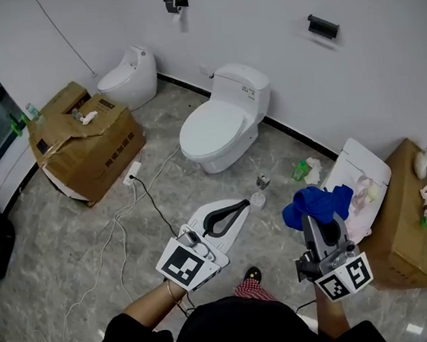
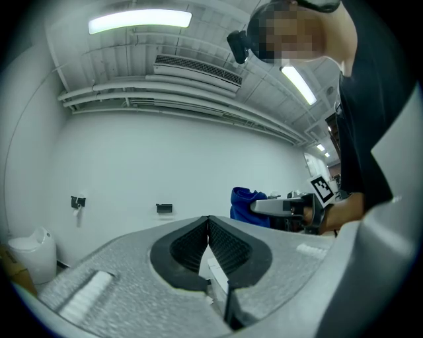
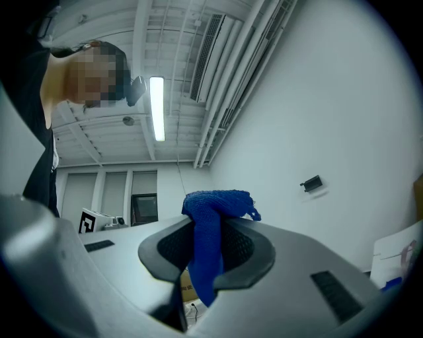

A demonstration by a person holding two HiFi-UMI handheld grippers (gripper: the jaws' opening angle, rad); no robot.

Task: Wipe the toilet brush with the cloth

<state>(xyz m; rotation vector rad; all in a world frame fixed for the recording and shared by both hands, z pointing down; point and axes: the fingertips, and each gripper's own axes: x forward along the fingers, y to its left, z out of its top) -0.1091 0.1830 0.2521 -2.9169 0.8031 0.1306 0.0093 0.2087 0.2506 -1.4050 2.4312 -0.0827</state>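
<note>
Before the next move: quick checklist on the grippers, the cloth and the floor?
1. Cloth held: ok. The blue cloth is pinched in the right gripper, with its tail hanging below the jaws.
2. Left gripper free: ok. The left gripper is shut with nothing between its jaws.
3. Toilet brush found: cannot tell. No view shows one clearly.
4. Grippers apart: ok. The head view shows a gap between them.
5. Floor ahead: not ok. Cables trail across the floor in front of the toilet.
</note>
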